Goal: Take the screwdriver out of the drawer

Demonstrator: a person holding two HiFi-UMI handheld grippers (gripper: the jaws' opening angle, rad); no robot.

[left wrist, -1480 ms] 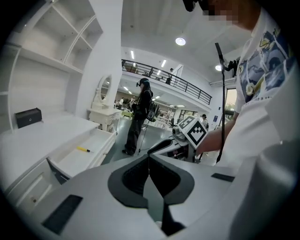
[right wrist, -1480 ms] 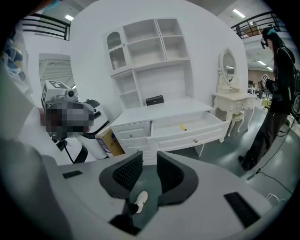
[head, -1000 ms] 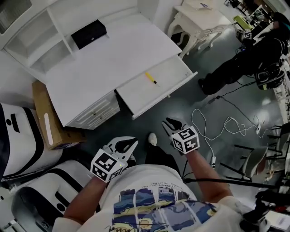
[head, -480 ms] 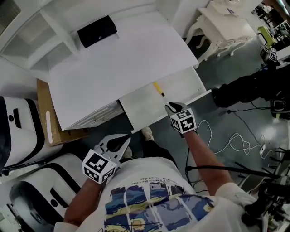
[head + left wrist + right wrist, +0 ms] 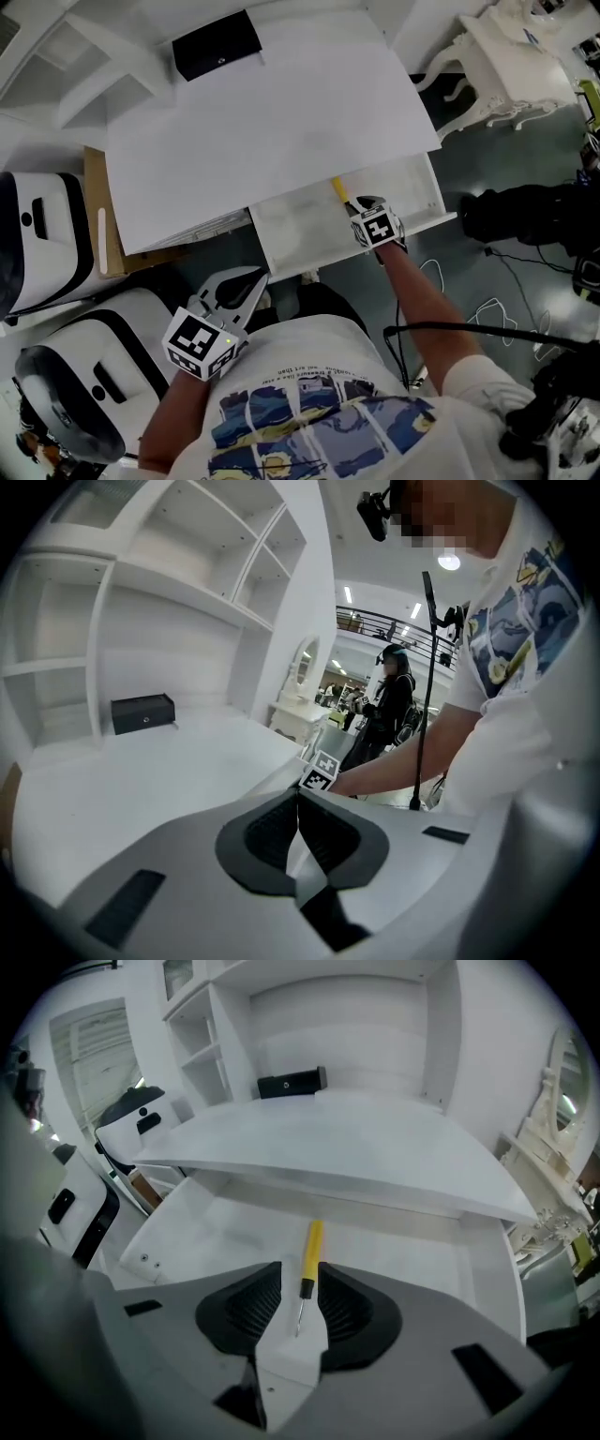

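A yellow-handled screwdriver (image 5: 310, 1258) lies flat in the open white drawer (image 5: 206, 1232), tip toward me; in the head view the screwdriver (image 5: 339, 190) shows just ahead of my right gripper (image 5: 364, 204). In the right gripper view my right gripper (image 5: 300, 1269) straddles the shaft, jaws opening, with a gap on both sides and the pads clear of it. My left gripper (image 5: 240, 285) hangs below the drawer's front left corner, near my body. Seen in its own view, the left gripper (image 5: 298, 795) has its tips together with nothing between them.
A black box (image 5: 217, 44) sits at the back of the white desk top (image 5: 272, 122). A cardboard box (image 5: 98, 225) and white-and-black machines (image 5: 37, 244) stand left. Cables (image 5: 497, 309) lie on the floor right, near a person (image 5: 534, 211) and a white ornate table (image 5: 511, 56).
My right gripper has gone forward and down from over the floor to the drawer, and now straddles the screwdriver with wider jaws. The left gripper has shifted a little toward the drawer's corner.
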